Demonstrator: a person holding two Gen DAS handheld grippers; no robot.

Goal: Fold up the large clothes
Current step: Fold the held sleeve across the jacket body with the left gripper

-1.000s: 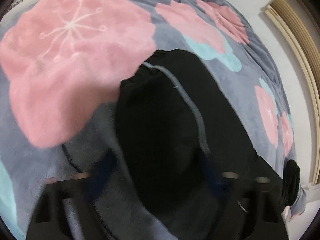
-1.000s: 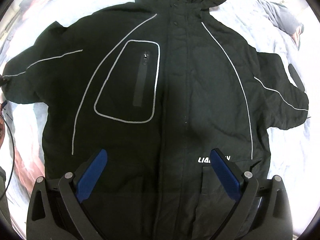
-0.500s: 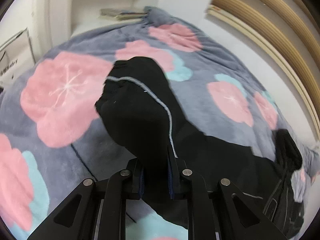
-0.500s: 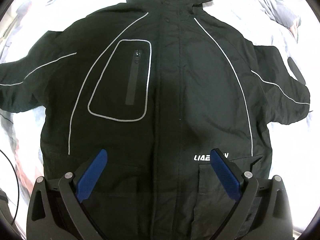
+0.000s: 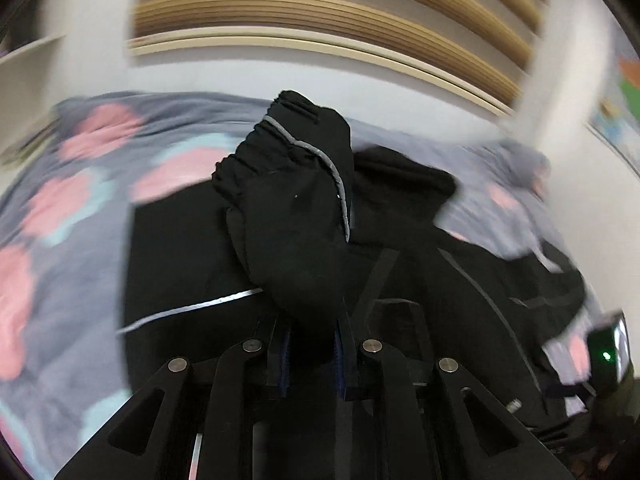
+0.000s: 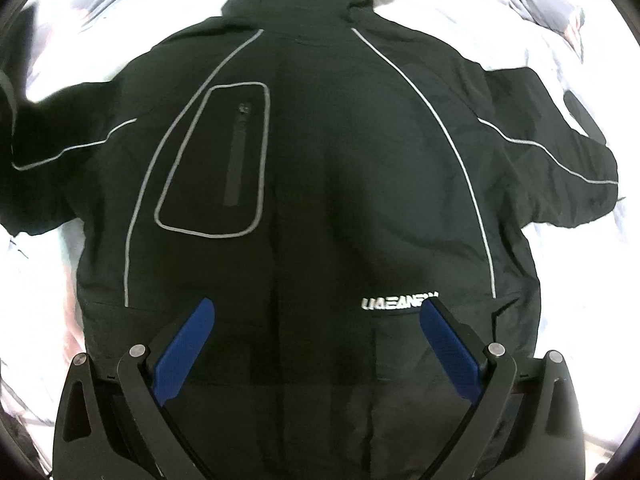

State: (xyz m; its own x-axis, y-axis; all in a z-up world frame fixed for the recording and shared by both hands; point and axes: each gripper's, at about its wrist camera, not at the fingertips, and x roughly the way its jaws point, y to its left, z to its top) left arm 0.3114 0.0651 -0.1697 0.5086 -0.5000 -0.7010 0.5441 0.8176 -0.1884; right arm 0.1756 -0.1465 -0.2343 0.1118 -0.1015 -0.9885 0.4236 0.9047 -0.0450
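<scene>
Black padded jacket sprawls face-up across the bed, soft, bulky and floppy, left gripper clamped on its sleeve cuff at frame centre, right gripper spread, empty above the hem.

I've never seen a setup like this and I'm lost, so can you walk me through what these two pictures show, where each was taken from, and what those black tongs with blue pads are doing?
No robot here: a person holds a hand tool in each hand, each with two-fingered tongs and a wide-angle camera looking along the fingers. That lens bends everything round.

One picture comes from the left tongs. They are shut on the cuff end of a black jacket sleeve, lifted above a grey blanket with pink flowers. This picture is blurred.

The other looks straight down from the right tongs, whose blue pads stand wide apart, holding nothing. Below them a black hooded jacket lies spread out, front up, with grey piping and a zipped chest pocket.
</scene>
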